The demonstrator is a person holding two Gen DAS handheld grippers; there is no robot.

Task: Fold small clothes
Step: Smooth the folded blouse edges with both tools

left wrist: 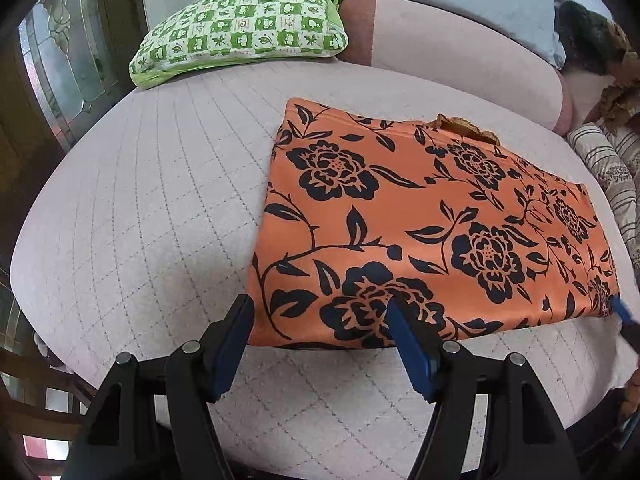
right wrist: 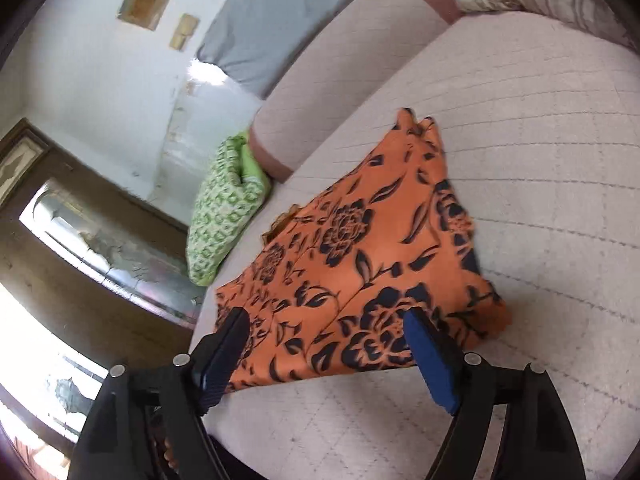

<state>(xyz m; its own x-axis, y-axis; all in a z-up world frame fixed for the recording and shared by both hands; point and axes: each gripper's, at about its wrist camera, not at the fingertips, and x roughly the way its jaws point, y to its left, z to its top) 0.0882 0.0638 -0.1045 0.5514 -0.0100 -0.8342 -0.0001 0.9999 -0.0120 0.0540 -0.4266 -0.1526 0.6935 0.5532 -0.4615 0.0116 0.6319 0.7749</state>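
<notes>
An orange garment (left wrist: 420, 220) with a dark blue flower print lies flat and folded on a pale quilted mattress (left wrist: 140, 200). My left gripper (left wrist: 318, 312) is open at the garment's near left corner. Its right finger is over the cloth and its left finger over bare mattress. In the right wrist view the same garment (right wrist: 360, 260) stretches away from me. My right gripper (right wrist: 326, 320) stands open over its near edge, pads not pressing on it. A blue fingertip of the right gripper (left wrist: 622, 310) shows at the garment's near right corner in the left wrist view.
A green checked pillow (left wrist: 240, 28) lies at the far left of the mattress (right wrist: 540, 160), and a long pinkish bolster (left wrist: 460, 52) runs along the back. Striped bedding (left wrist: 612, 168) is bunched at the right. A wooden door with glass panes (left wrist: 60, 60) stands to the left.
</notes>
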